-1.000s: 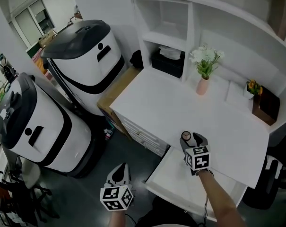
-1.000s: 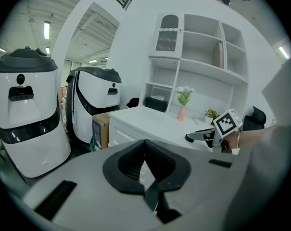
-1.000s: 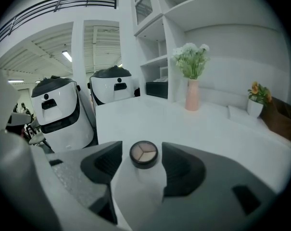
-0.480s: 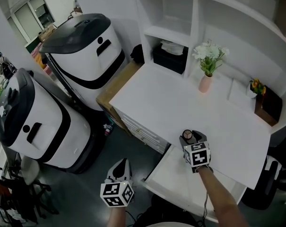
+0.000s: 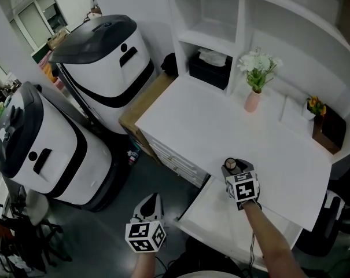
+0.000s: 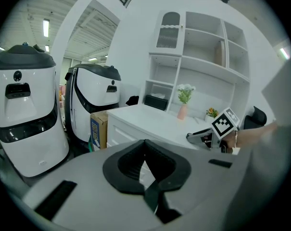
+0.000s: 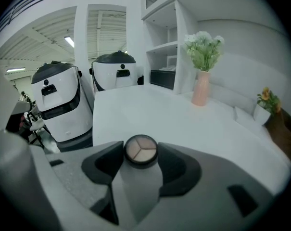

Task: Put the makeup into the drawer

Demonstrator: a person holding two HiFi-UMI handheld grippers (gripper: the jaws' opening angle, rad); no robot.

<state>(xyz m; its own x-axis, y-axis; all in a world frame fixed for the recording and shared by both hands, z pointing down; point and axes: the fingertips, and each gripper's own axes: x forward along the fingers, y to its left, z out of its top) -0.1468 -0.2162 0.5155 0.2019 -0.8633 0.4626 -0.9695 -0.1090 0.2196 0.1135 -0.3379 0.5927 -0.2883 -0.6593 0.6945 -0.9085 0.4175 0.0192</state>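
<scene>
Right tongs (image 7: 141, 154) are pinching the round makeup (image 7: 141, 149) compact, lid-less face with three shades pointing up, so no real long axis. It's at the front edge of the tabletop (image 5: 221, 126), right by the open drawer (image 5: 212, 213). Left tongs (image 6: 145, 148) are pressed together.

"What's on the desk (image 5: 209, 132)?"
"At the back, a pink vase (image 5: 251, 102) of white flowers. In the right corner, a potted plant (image 5: 309, 107) beside a brown box (image 5: 327, 129)."
"And the niche at the back left?"
"A black box (image 5: 209, 72). The drawer (image 5: 212, 213) in front stands open."
</scene>
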